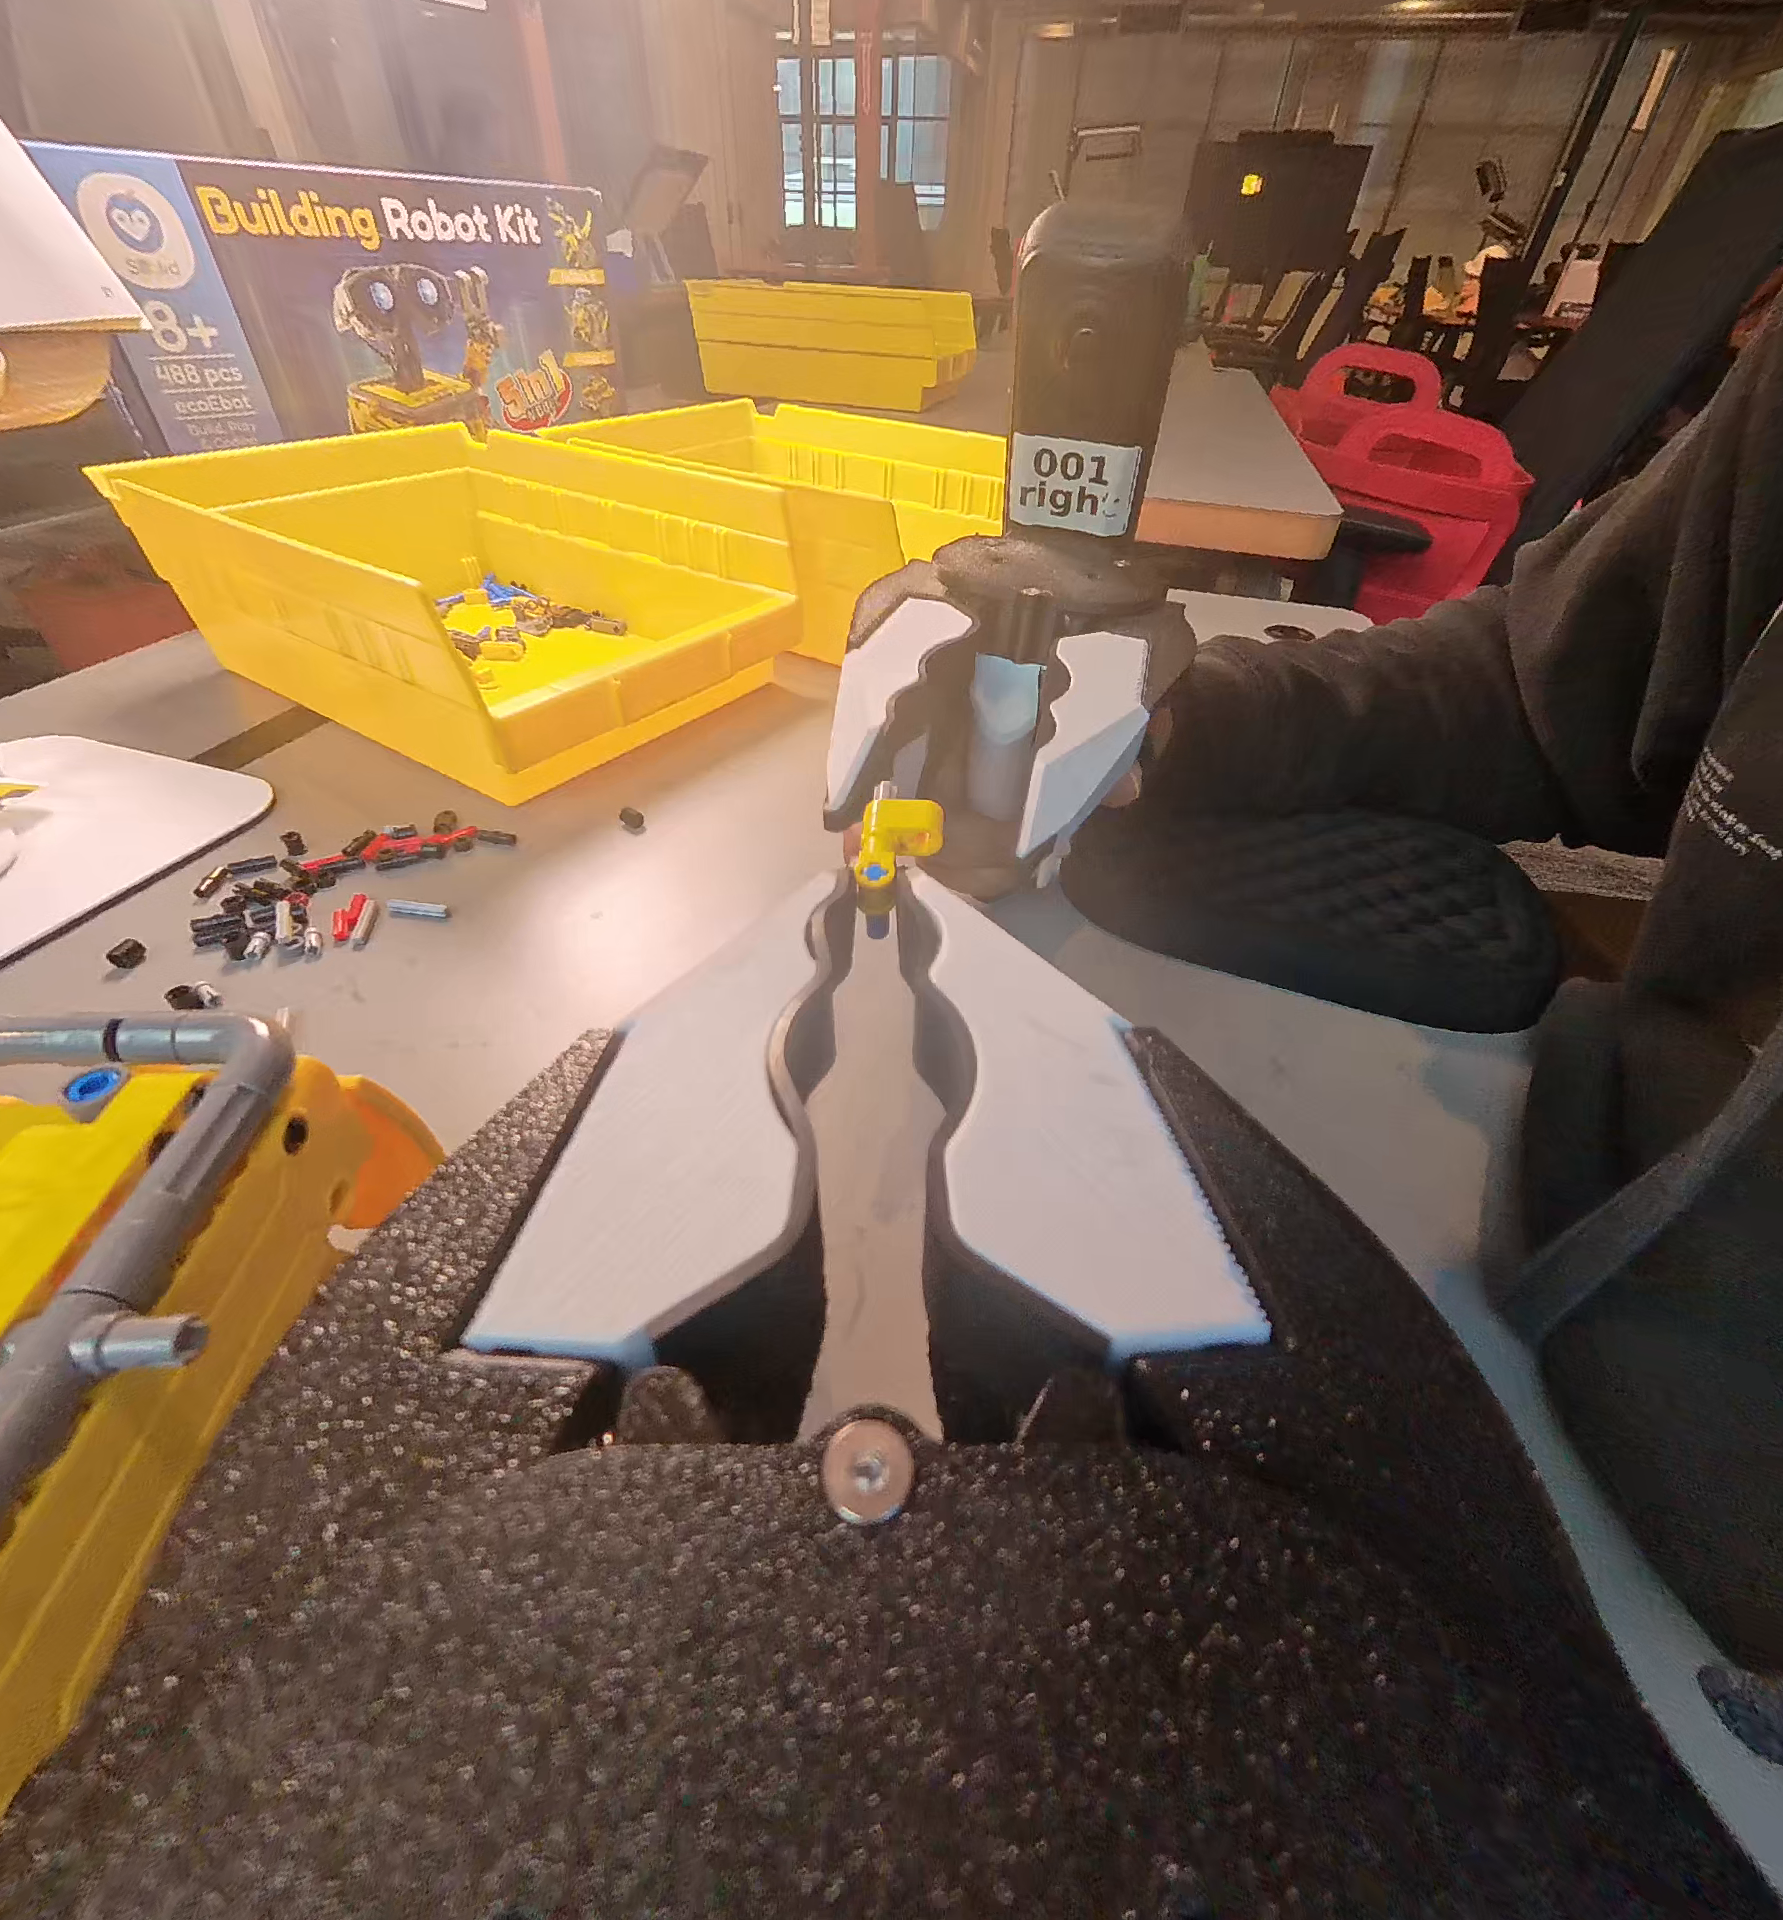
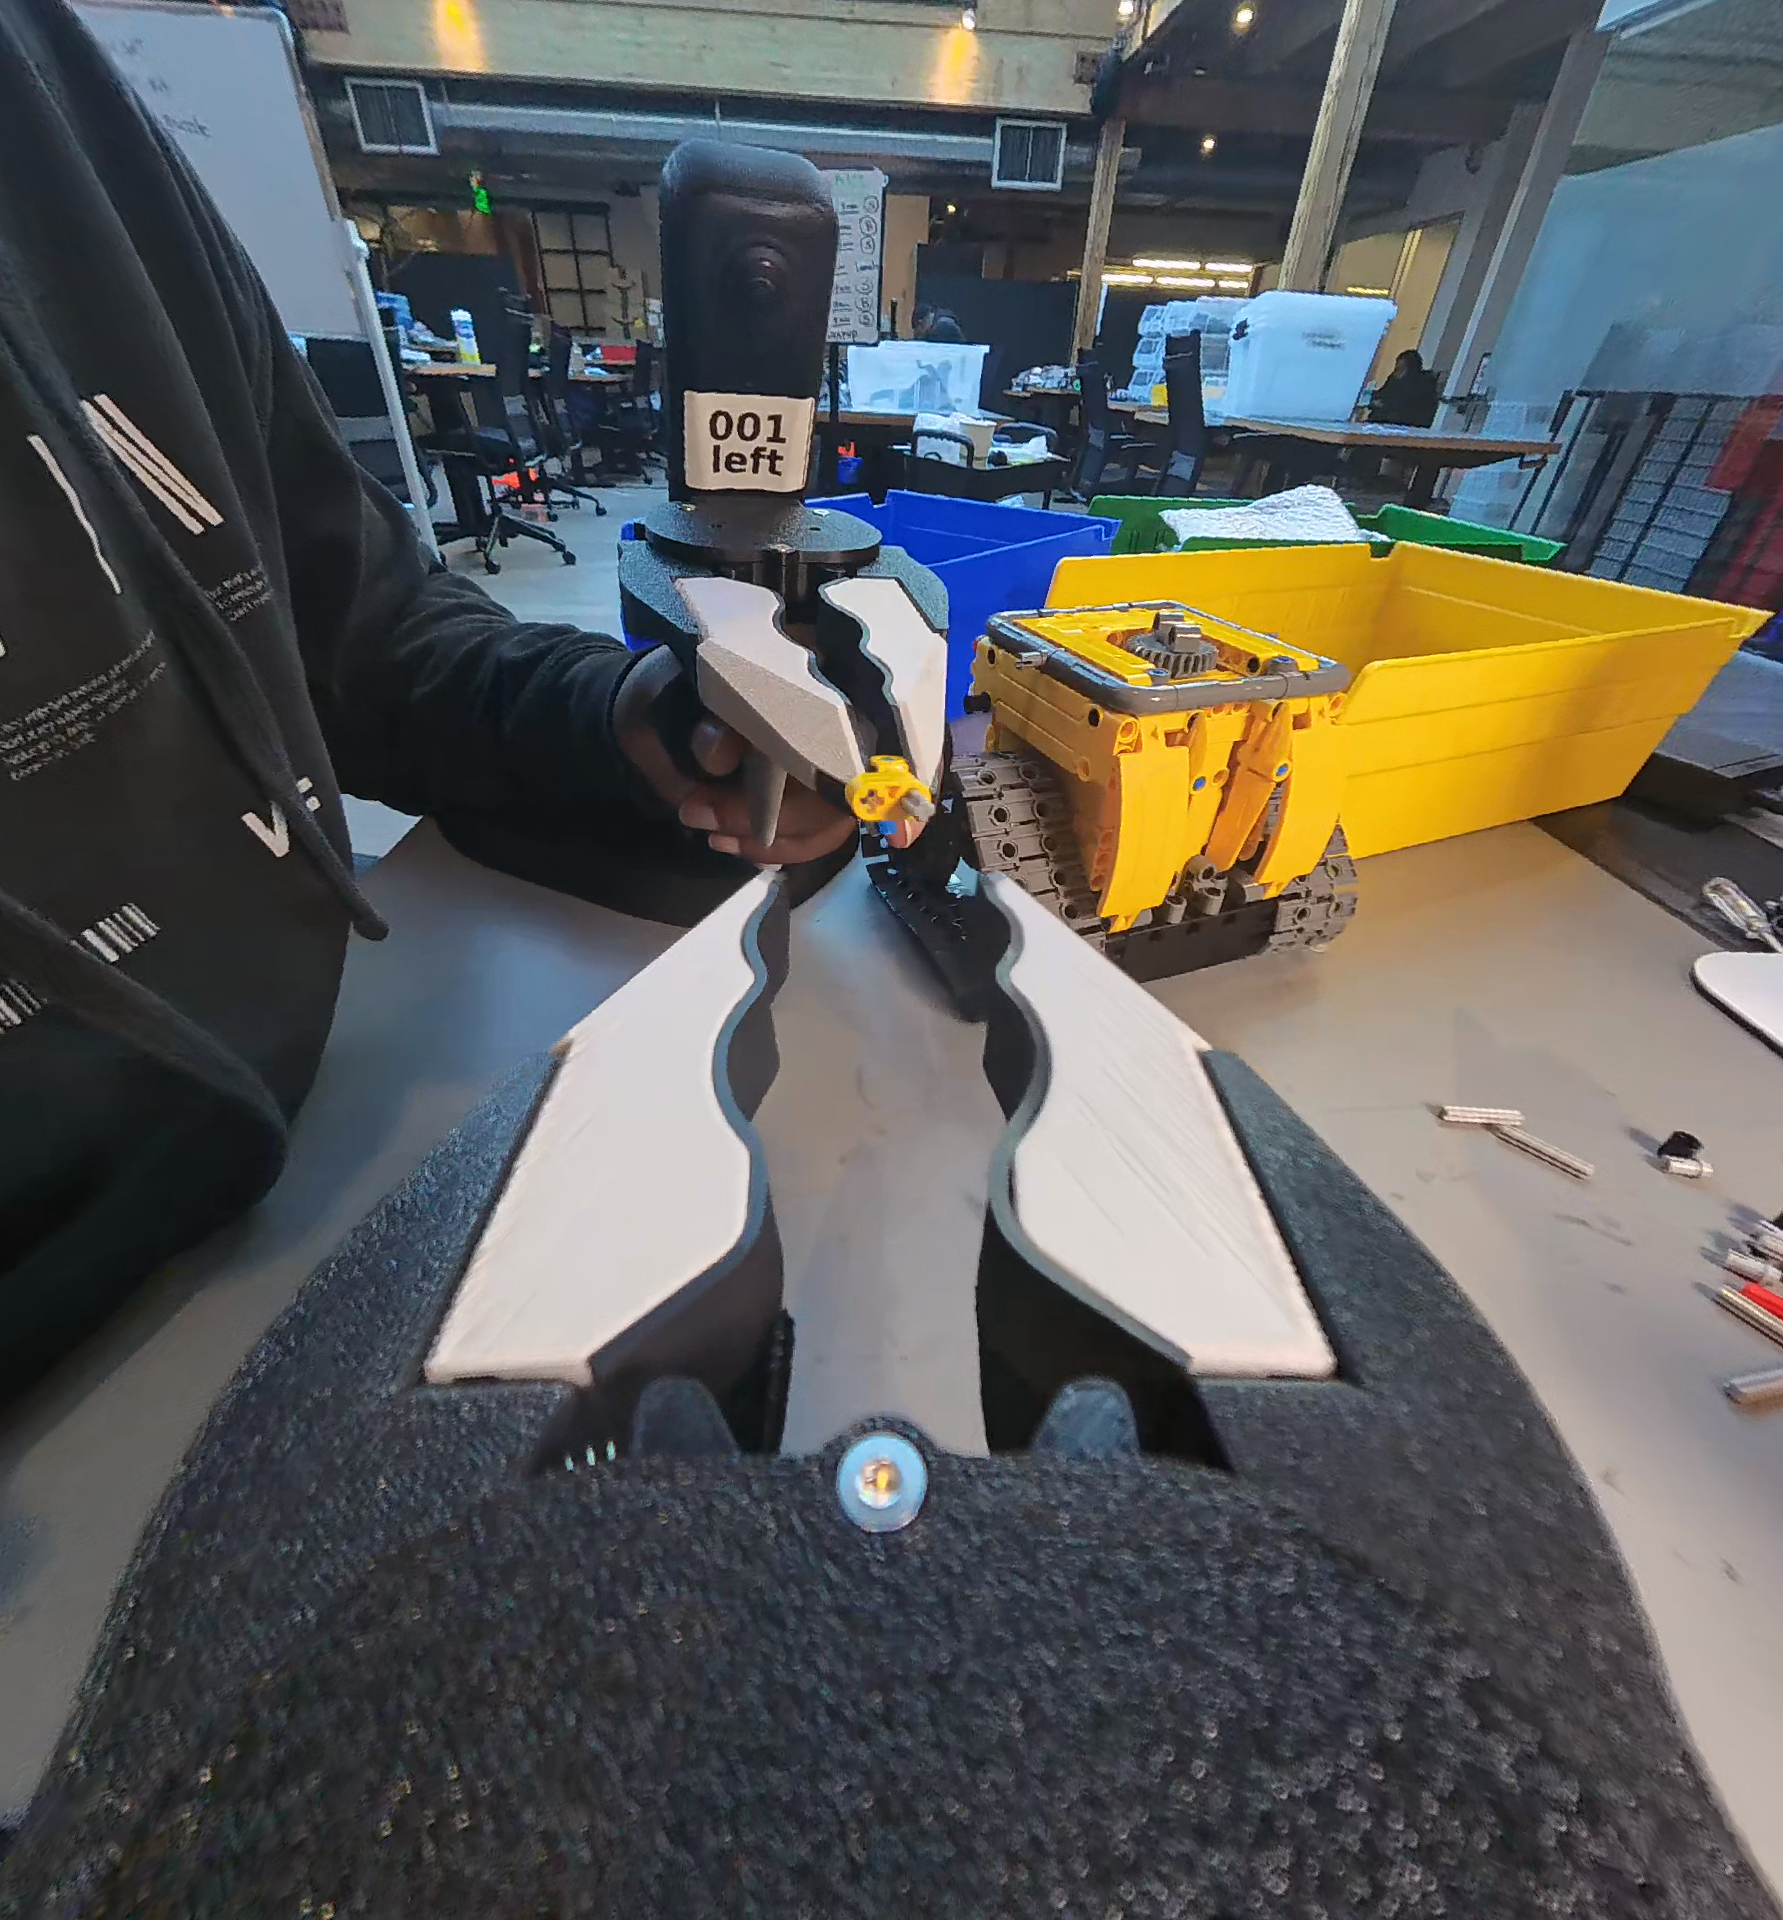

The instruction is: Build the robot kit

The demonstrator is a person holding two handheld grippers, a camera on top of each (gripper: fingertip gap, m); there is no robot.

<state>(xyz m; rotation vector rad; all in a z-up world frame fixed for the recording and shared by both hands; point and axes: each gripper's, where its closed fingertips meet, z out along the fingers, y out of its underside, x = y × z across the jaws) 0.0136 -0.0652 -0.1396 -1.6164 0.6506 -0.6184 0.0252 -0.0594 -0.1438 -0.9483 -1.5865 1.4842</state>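
Pinching small yellow brick connector with blue pin: left gripper; right gripper jaws apart, empty, facing it above desk middle; tracked yellow brick robot just beside

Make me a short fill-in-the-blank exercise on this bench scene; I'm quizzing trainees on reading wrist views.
1. The left hand-held gripper is shut on a small ____ connector piece with a blue pin.
2. The right hand-held gripper holds ____.
3. The tracked toy robot stands in front of a ____ bin.
4. Loose pins lie on the ____.

Missing words: yellow; nothing; yellow; table
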